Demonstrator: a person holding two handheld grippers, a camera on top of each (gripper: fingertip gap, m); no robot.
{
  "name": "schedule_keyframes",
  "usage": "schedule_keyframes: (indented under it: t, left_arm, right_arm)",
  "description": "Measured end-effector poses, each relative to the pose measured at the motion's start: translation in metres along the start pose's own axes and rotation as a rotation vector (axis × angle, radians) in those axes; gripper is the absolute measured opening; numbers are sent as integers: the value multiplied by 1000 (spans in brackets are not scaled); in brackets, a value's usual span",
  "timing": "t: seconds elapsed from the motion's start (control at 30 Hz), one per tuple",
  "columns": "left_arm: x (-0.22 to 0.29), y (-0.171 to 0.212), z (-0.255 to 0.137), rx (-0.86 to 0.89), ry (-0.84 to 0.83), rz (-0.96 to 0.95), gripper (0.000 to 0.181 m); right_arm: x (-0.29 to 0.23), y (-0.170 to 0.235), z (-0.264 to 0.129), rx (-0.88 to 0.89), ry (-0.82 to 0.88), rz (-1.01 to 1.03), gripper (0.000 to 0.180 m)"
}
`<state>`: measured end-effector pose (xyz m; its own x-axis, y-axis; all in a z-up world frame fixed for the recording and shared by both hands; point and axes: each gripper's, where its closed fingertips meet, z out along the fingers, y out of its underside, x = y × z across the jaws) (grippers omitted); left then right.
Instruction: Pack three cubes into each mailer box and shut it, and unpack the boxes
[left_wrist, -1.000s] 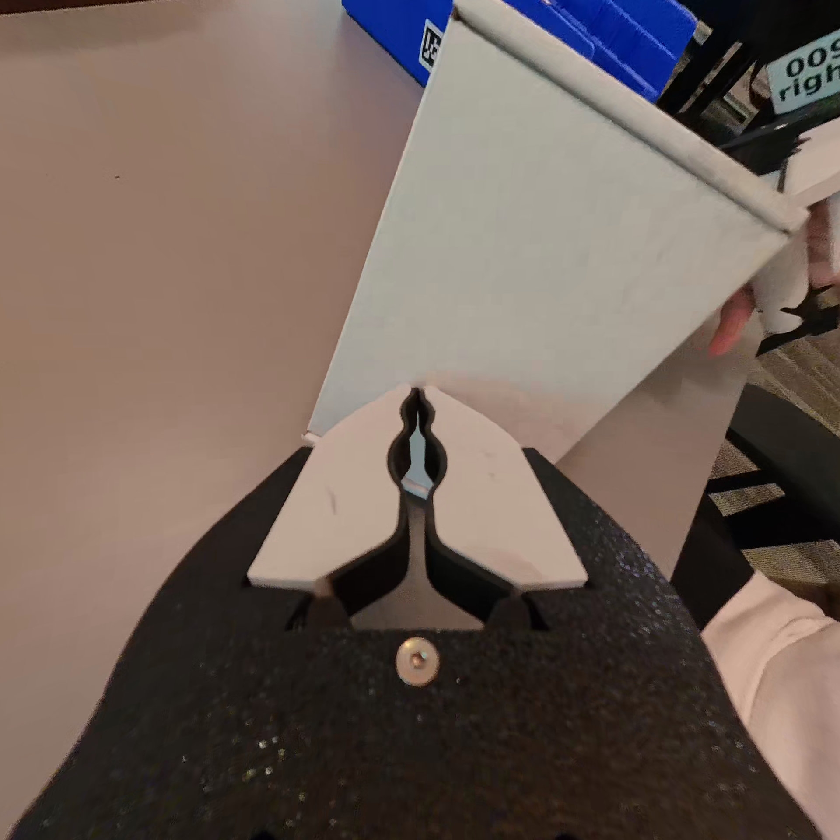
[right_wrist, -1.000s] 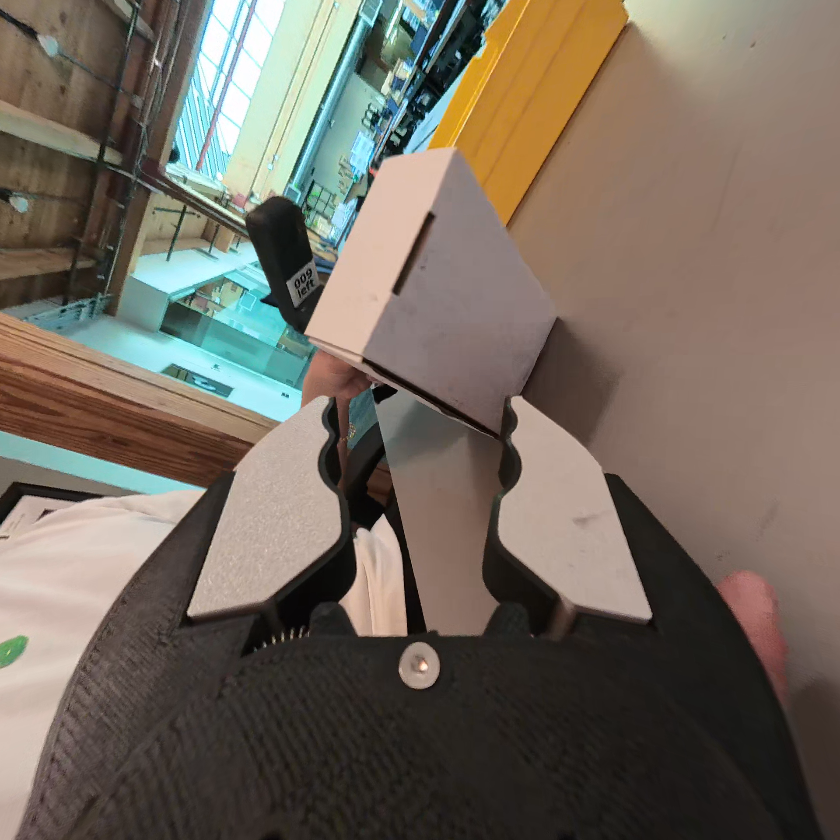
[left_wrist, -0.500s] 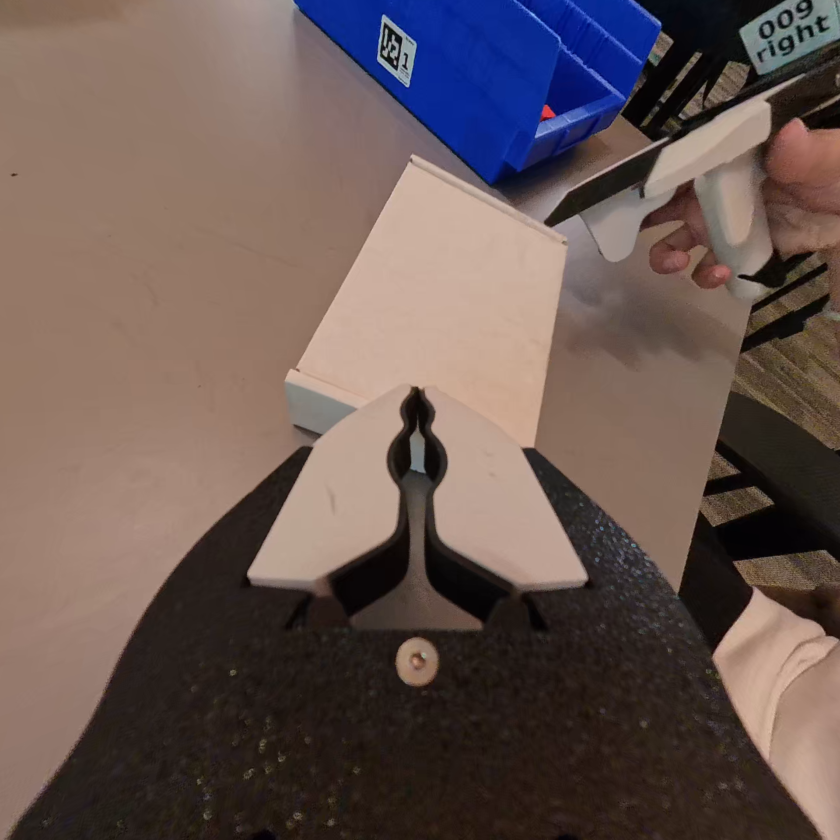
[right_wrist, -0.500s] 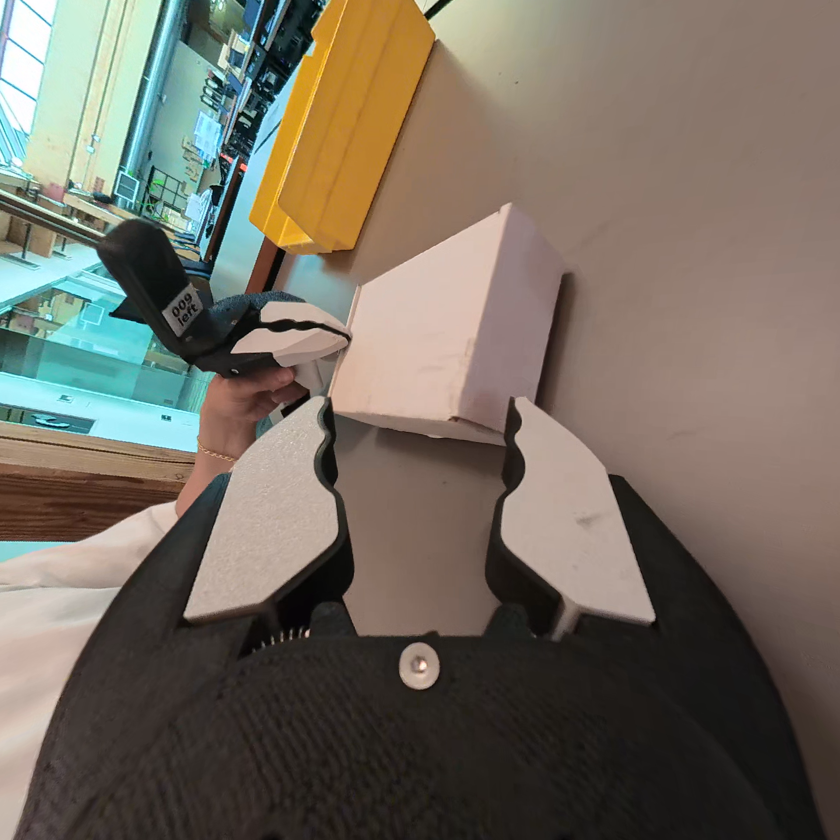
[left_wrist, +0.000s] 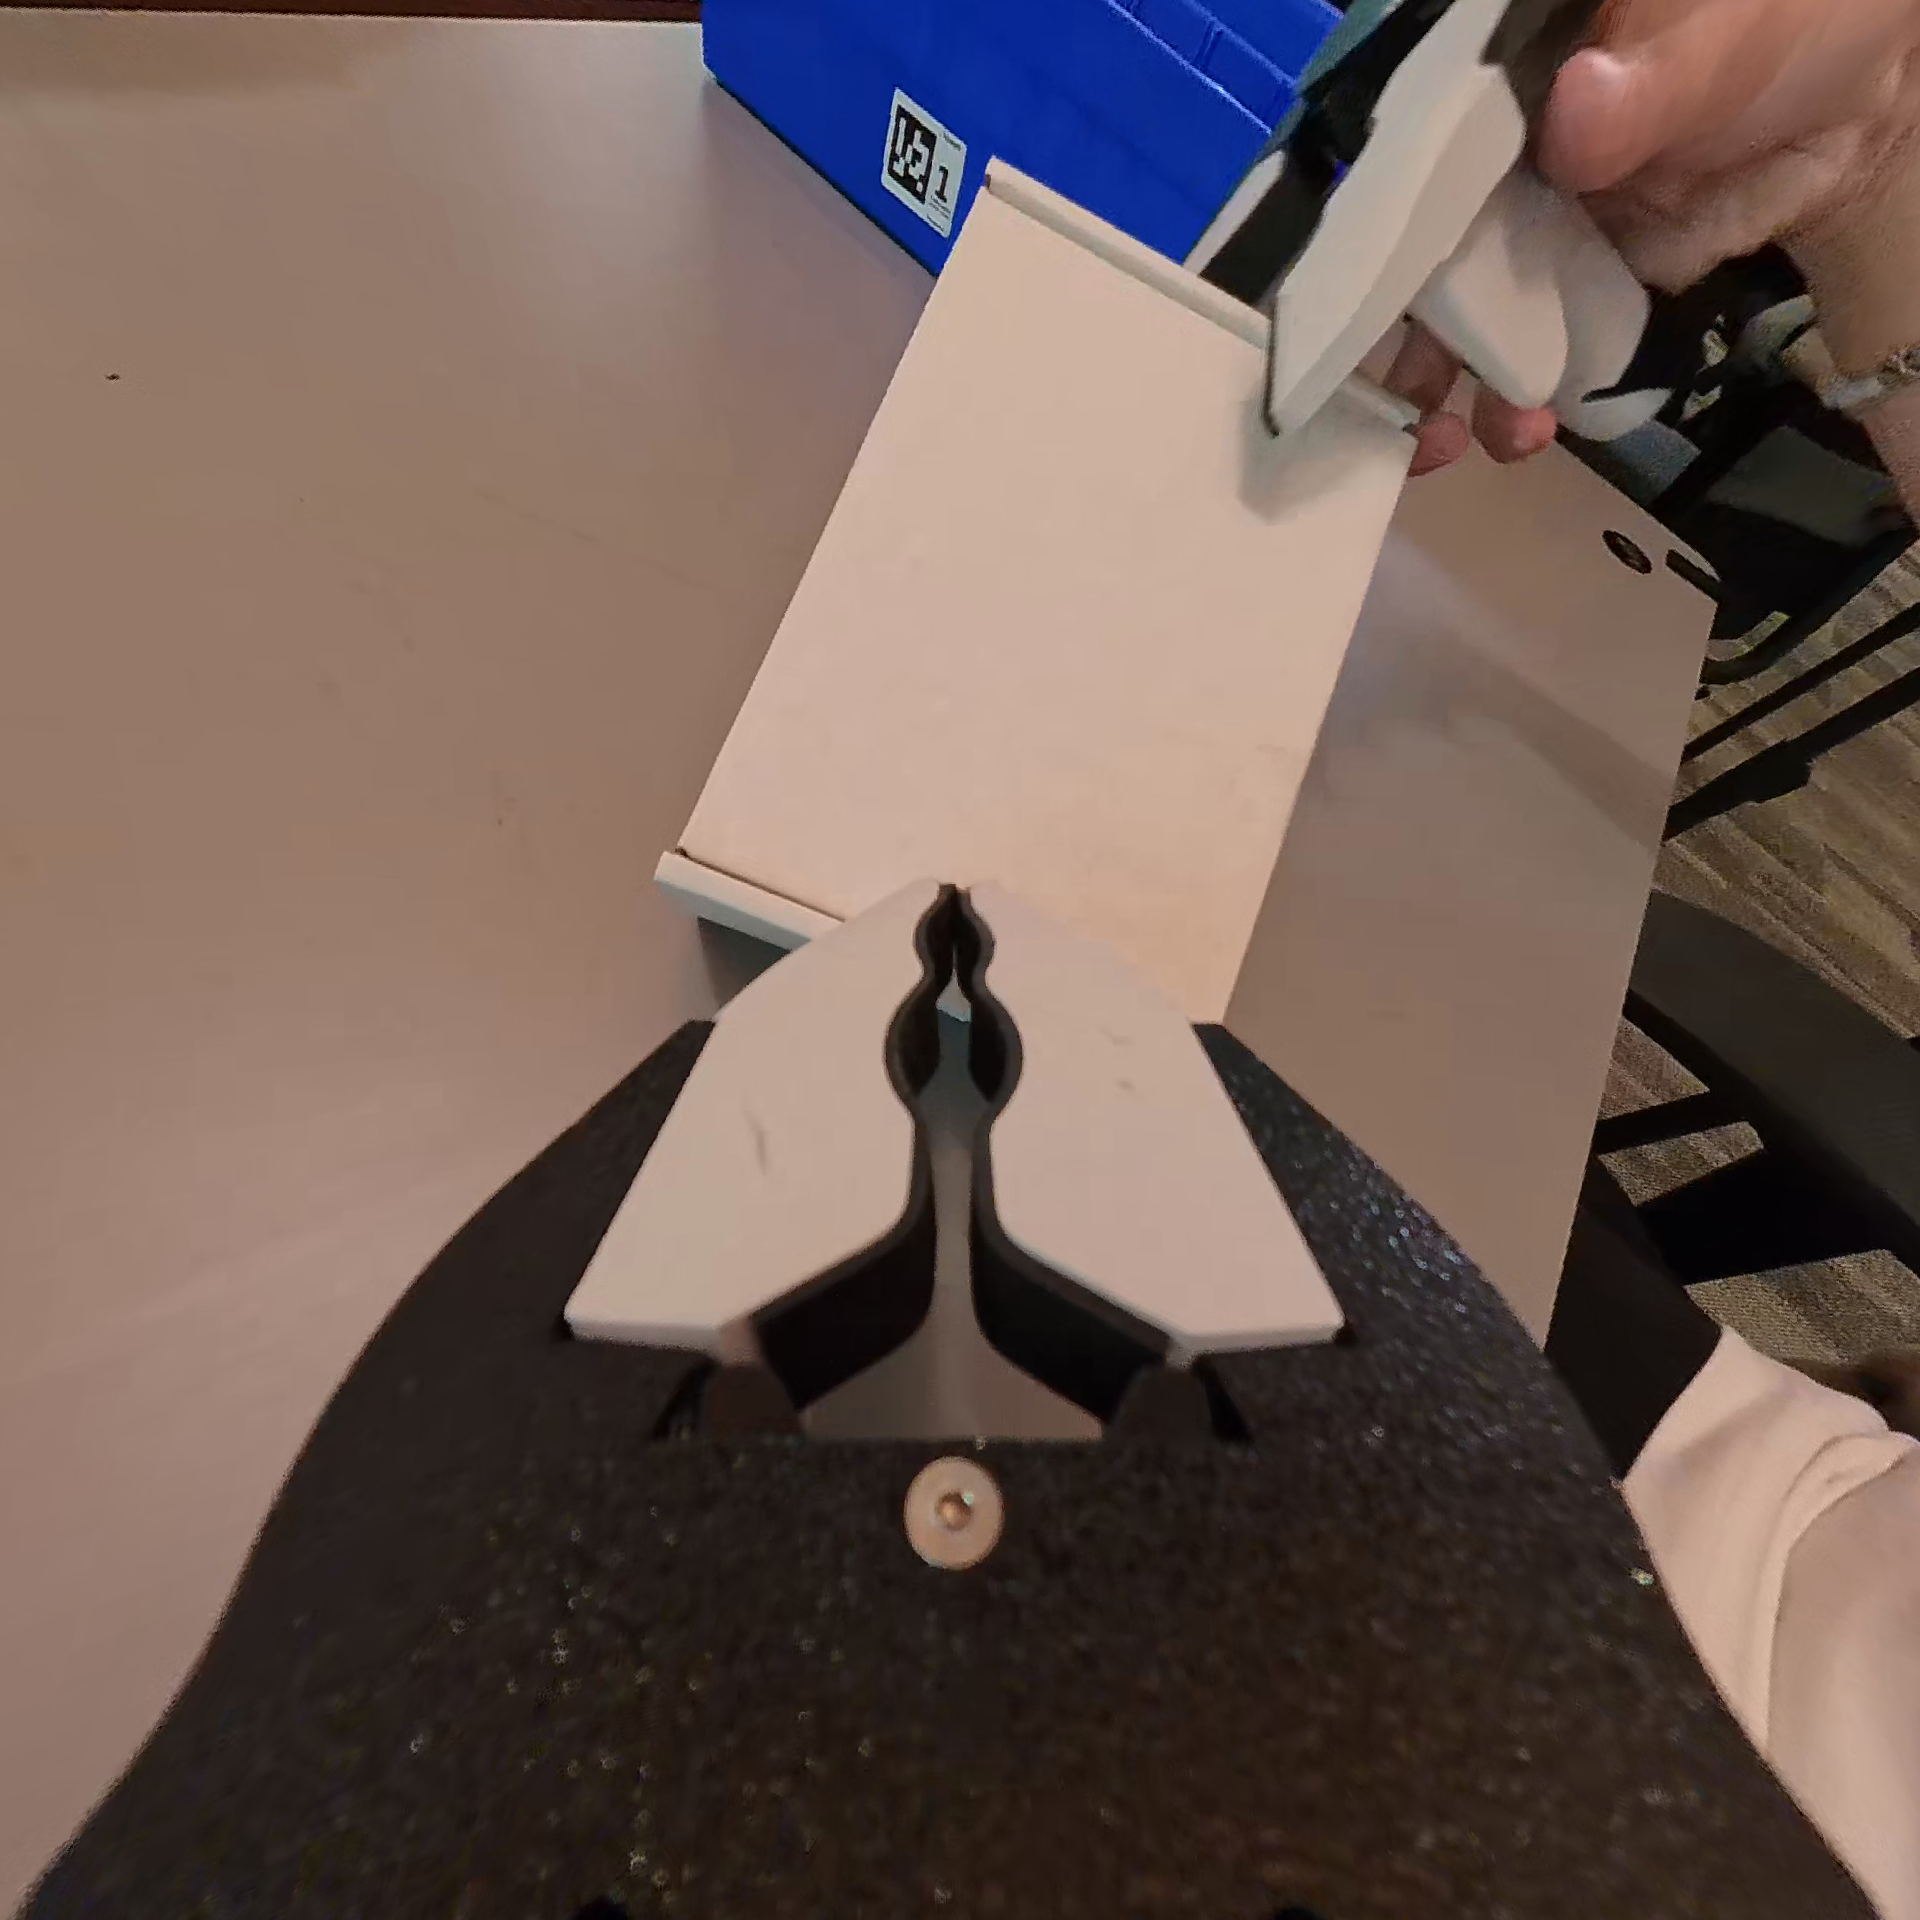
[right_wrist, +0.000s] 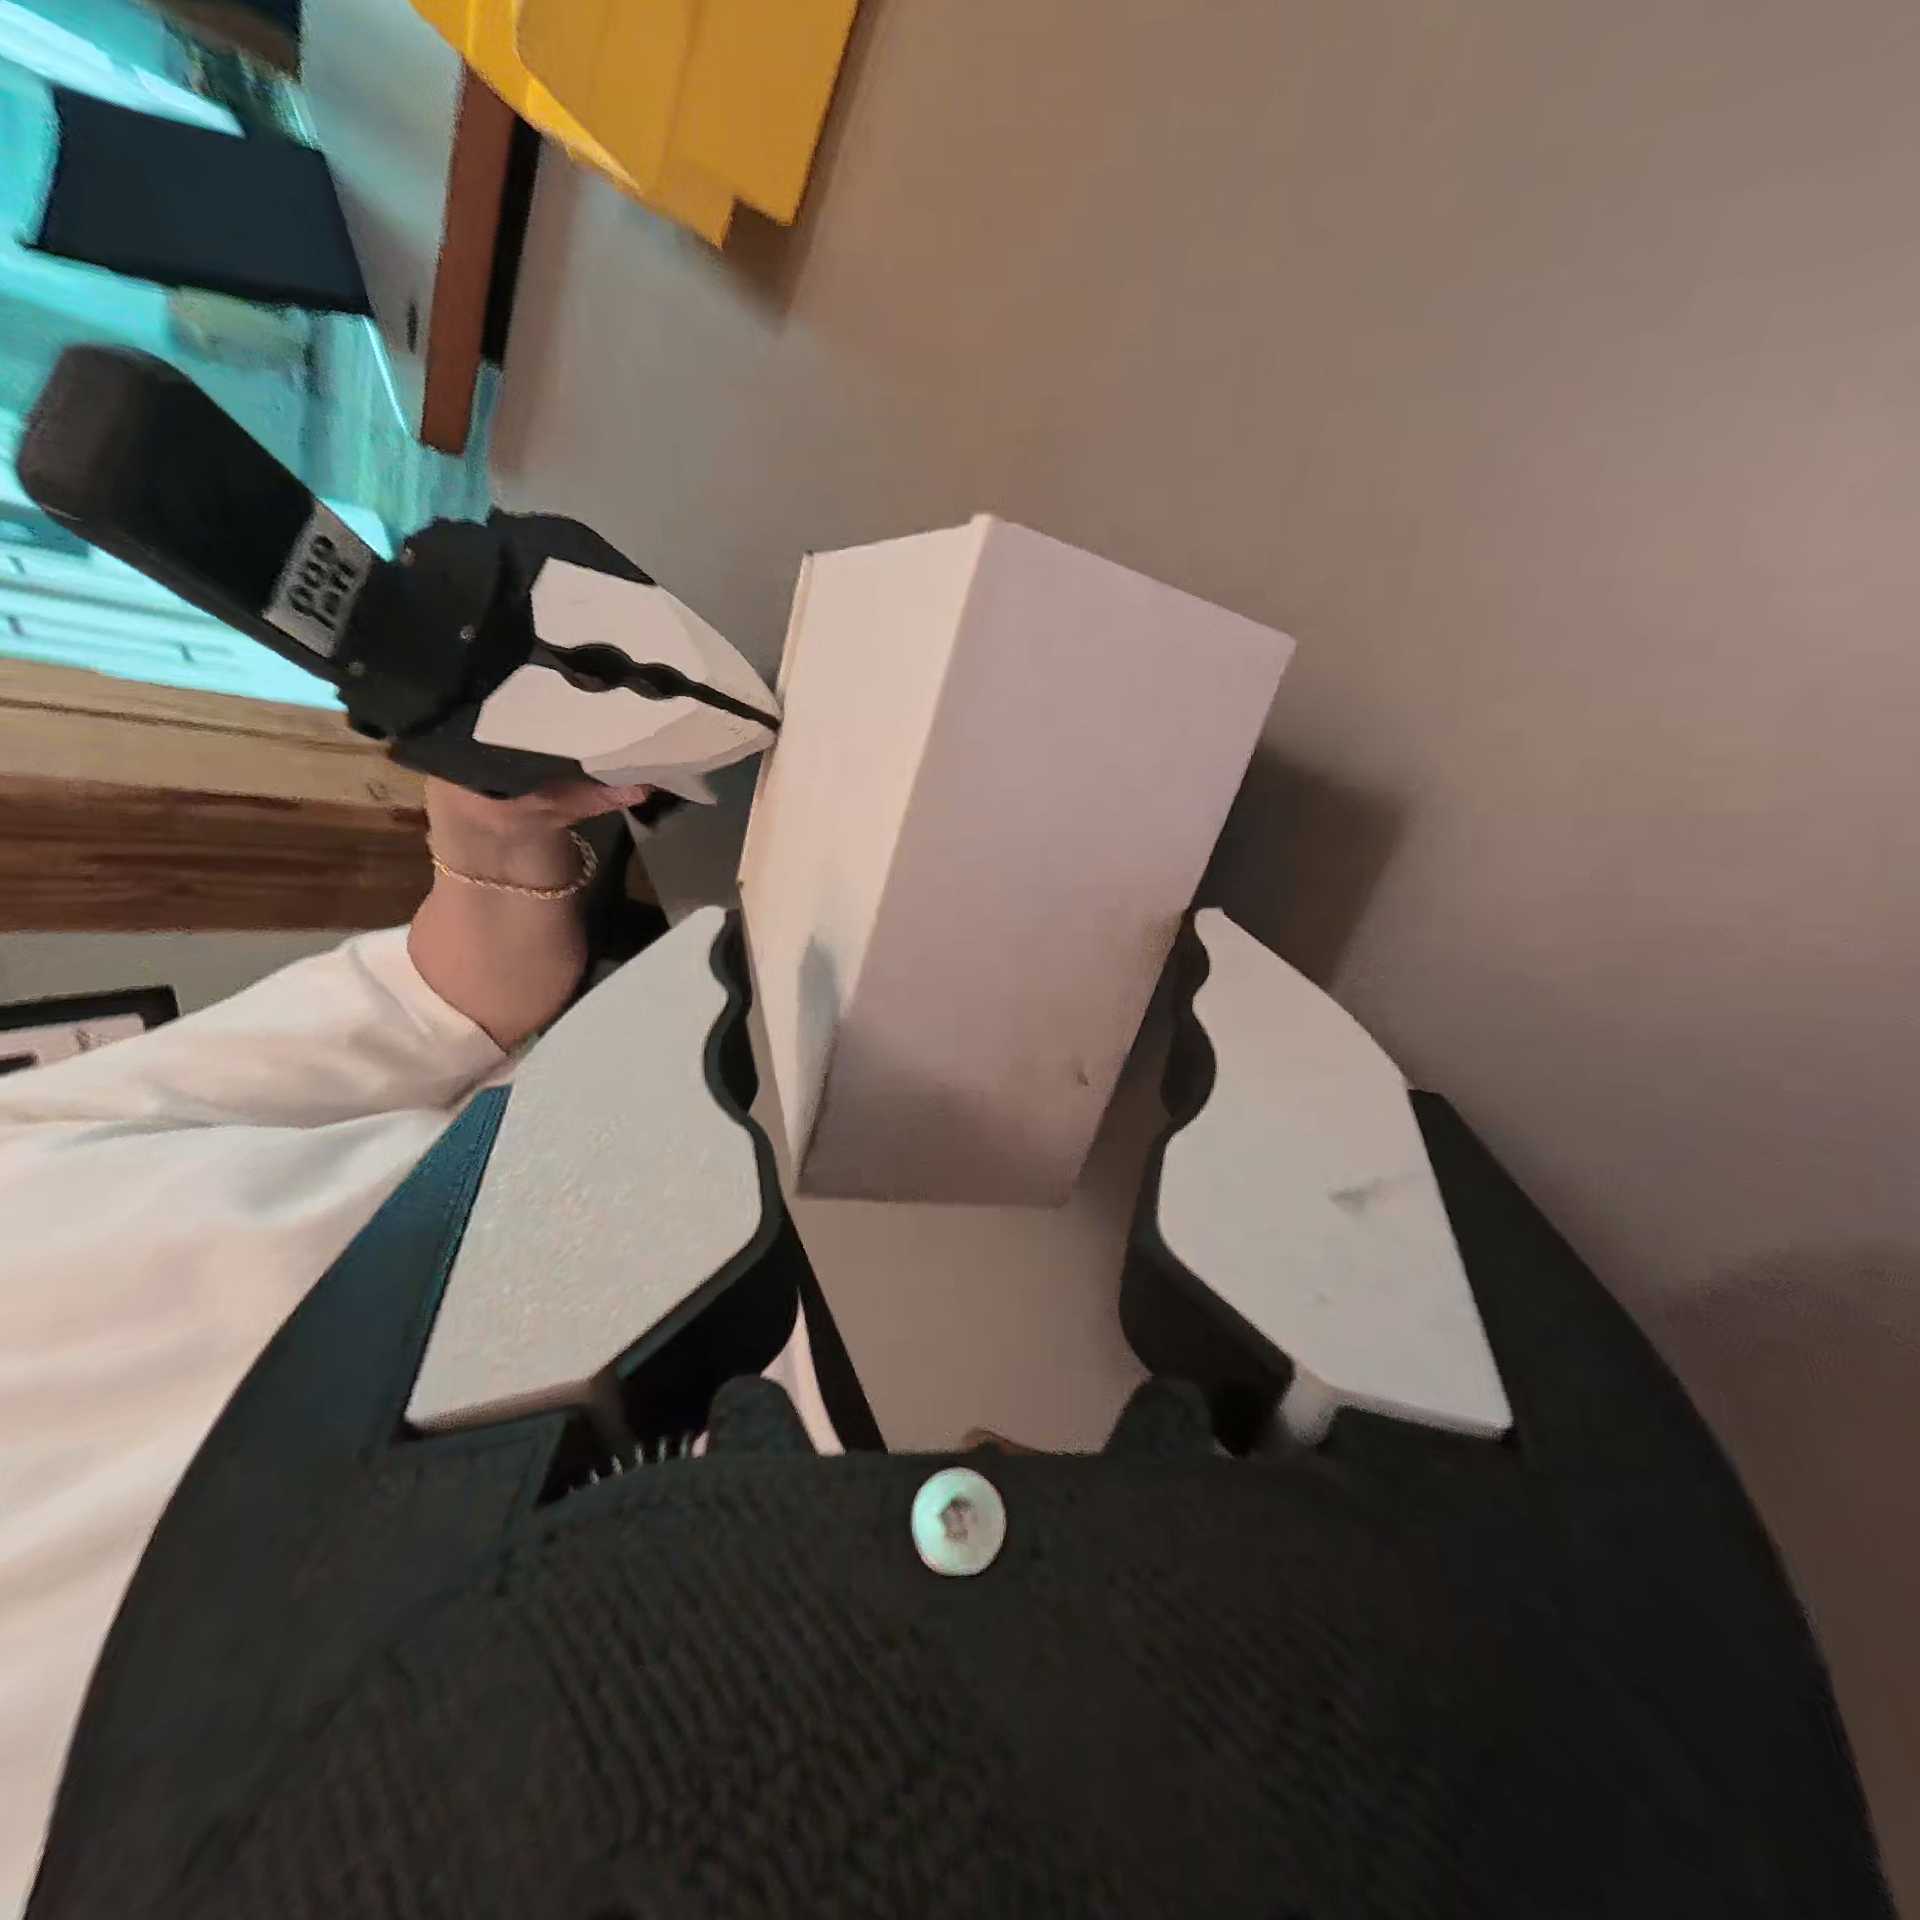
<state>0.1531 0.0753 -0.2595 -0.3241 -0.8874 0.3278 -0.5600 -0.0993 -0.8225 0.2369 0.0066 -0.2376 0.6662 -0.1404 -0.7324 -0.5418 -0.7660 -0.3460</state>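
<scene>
A closed white mailer box lies flat on the tan table. My left gripper is shut and empty, with its tips against the box's near end. The right wrist view shows it touching that end face. My right gripper is open, and the far end of the box sits between its fingers. In the left wrist view the right gripper comes down at the box's far right corner. No cubes are in view.
A blue bin with a tag stands just behind the box. A yellow bin stands farther along the table. The table's edge runs close to the right of the box, with chairs and floor beyond. Across from one pair of fingers to the other is roughly 12 cm.
The box has gone from tilted up on its edge to lying flat. The right gripper let it go, lifted, then came back down over its far end. The left gripper stays shut.
</scene>
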Motion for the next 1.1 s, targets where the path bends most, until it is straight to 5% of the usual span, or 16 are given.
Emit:
schedule_keyframes:
  t: [0.13, 0.4, 0.6, 0.7, 0.87, 1.1]
  left_arm:
    - [-1, 1, -2, 12, 5, 18, 0]
    - [0, 4, -14, 72, -13, 177, 0]
    - [22, -15, -52, 212, -176, 819, 77]
    - [29, -10, -58, 171, -329, 1223, 98]
    - [41, -10, -40, 177, -562, 1800, 116]
    - [79, -21, -23, 399, -653, 2098, 116]
  right_arm:
    - [0, 5, 24, -165, 3, -32, 83]
    - [2, 2, 39, -87, -99, 60, 73]
    - [-18, 11, 22, 20, -269, 94, 73]
    - [-23, 13, 13, 33, -302, 108, 73]
    - [-44, 18, 14, -12, -388, 100, 73]
    - [-71, 30, 34, -90, -449, 52, 73]
